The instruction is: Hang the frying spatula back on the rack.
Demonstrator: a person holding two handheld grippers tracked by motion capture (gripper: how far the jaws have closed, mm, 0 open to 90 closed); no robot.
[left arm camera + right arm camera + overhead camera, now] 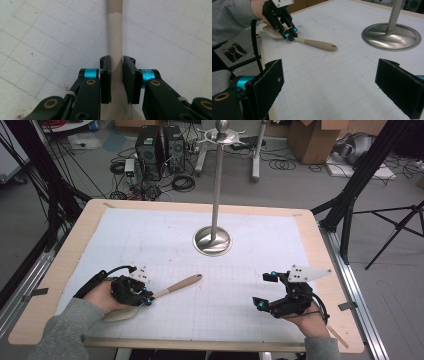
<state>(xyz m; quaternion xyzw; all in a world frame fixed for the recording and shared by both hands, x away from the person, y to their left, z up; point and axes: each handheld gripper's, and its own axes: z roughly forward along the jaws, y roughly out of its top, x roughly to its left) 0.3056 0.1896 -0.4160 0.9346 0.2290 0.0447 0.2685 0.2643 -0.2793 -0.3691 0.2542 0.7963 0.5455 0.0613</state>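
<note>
A beige spatula [177,285] lies on the white gridded mat, handle pointing toward the table's middle, blade [120,314] near the front left. My left gripper [147,299] is shut on its narrow neck. In the left gripper view both pads [106,75] sit against the sides of the spatula [115,37]. The right gripper view shows that left gripper [289,33] farther off, tilted down onto the spatula [317,44]. My right gripper [265,291] rests at the front right, open wide, and nothing is between its jaws [330,72].
A metal stand with a round base [212,241] and a tall pole rises at the mat's middle back; the base [390,36] also shows in the right gripper view. The wooden table edge [75,245] frames the mat. Cables, computers and boxes lie on the floor beyond.
</note>
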